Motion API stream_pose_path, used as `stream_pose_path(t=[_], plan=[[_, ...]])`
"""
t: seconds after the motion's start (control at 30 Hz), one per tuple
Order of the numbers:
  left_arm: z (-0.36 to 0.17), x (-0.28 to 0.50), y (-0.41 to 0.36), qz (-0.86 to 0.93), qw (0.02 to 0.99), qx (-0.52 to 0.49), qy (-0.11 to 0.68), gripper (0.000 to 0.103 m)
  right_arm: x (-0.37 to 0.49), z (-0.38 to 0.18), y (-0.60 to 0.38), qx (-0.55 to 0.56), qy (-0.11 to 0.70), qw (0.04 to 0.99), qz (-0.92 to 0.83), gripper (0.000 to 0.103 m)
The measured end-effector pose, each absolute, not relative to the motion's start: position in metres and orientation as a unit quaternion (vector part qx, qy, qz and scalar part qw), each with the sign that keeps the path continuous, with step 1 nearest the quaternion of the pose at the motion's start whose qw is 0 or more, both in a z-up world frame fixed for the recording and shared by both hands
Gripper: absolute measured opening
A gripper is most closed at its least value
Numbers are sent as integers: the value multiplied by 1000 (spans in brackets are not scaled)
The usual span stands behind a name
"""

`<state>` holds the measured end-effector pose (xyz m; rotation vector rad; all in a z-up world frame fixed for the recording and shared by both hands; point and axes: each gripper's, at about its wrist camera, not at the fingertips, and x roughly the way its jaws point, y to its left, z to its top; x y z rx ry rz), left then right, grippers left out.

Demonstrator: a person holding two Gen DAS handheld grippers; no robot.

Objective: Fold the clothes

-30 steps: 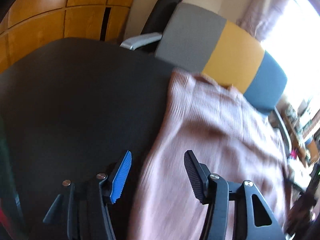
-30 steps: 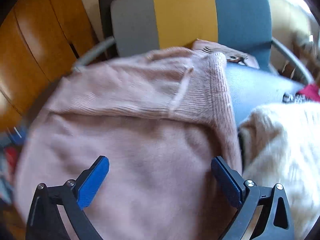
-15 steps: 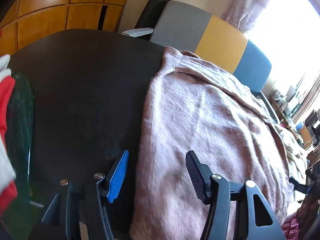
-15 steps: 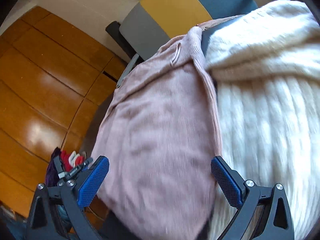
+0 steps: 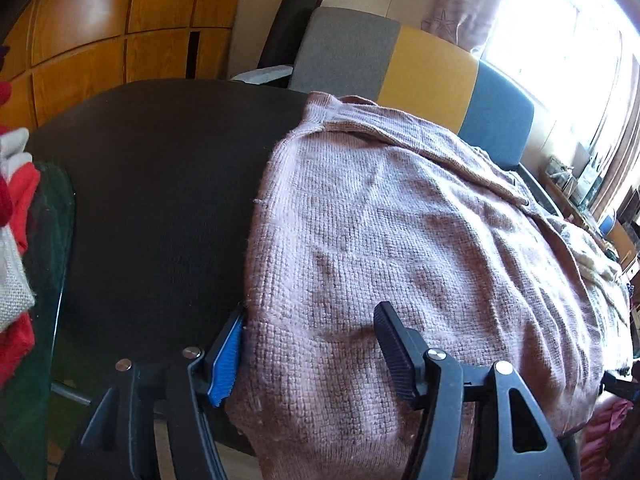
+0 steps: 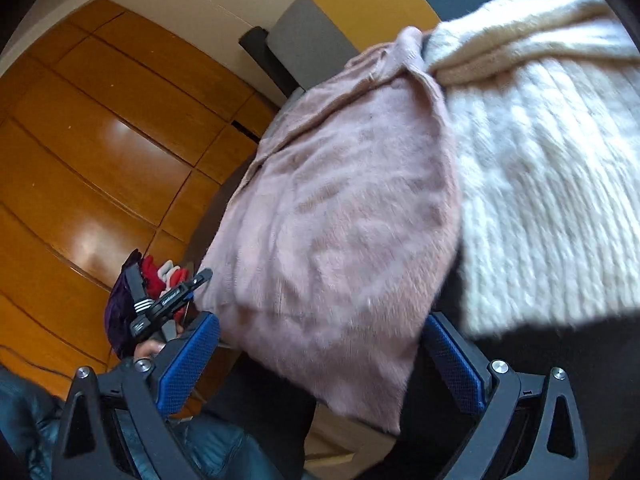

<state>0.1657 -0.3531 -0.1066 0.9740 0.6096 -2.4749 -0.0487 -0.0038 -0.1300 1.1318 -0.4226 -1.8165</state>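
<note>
A pink knit sweater [image 5: 400, 232] lies spread on a black table [image 5: 160, 184], its near hem hanging over the front edge. My left gripper [image 5: 308, 352] is open, its jaws straddling the sweater's near left edge. In the right wrist view the same pink sweater [image 6: 344, 216] lies beside a cream ribbed sweater [image 6: 552, 168]. My right gripper [image 6: 320, 360] is open wide over the pink sweater's near hem, holding nothing. The left gripper's body [image 6: 168, 304] shows at the left of that view.
A grey, yellow and blue chair back [image 5: 420, 76] stands behind the table. Wooden cabinet doors [image 5: 120, 24] fill the left. Red and white clothes [image 5: 16, 216] lie at the far left on a glass surface [image 5: 52, 240]. A bright window is at the right.
Both grippers have drawn back toward the table's near edge. The left one now sits lower and closer on the pink sweater's hem. Both stayed open.
</note>
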Motion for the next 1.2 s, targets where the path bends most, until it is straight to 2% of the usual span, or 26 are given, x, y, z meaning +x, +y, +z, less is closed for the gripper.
stream_pose_path(t=[0.23, 0.43, 0.63, 0.67, 0.7, 0.73, 0.8, 0.83, 0.9, 0.97, 1.07, 1.2], plan=[[-108, 173, -360, -892, 180, 335, 244, 61, -67, -125, -22, 436, -157, 451, -763, 100], [-110, 171, -361, -895, 171, 332, 245, 62, -70, -125, -27, 440, -137, 455, -762, 103], [-108, 164, -361, -890, 168, 337, 257, 60, -66, -123, -37, 436, -94, 453, -772, 101], [-108, 163, -360, -890, 172, 341, 249, 55, -67, -122, -38, 437, -89, 446, -776, 93], [-108, 162, -357, -890, 177, 345, 238, 47, -67, -122, -38, 438, -83, 437, -781, 77], [-109, 161, -355, -891, 183, 349, 227, 41, -68, -123, -37, 438, -75, 429, -786, 67], [-110, 163, -354, -890, 189, 354, 218, 25, -70, -125, -31, 440, -64, 411, -796, 26], [-110, 165, -355, -888, 189, 355, 221, 20, -71, -127, -27, 442, -65, 406, -797, 20], [-109, 170, -359, -884, 183, 362, 232, 11, -70, -129, -19, 445, -74, 409, -793, 15], [-107, 175, -359, -881, 169, 373, 236, 9, -66, -129, -15, 448, -73, 416, -788, 14], [-105, 185, -358, -875, 144, 387, 254, 8, -58, -129, -12, 460, -77, 434, -771, 9], [-100, 209, -361, -866, 99, 391, 295, 8, -44, -127, -2, 482, -96, 456, -742, 8]])
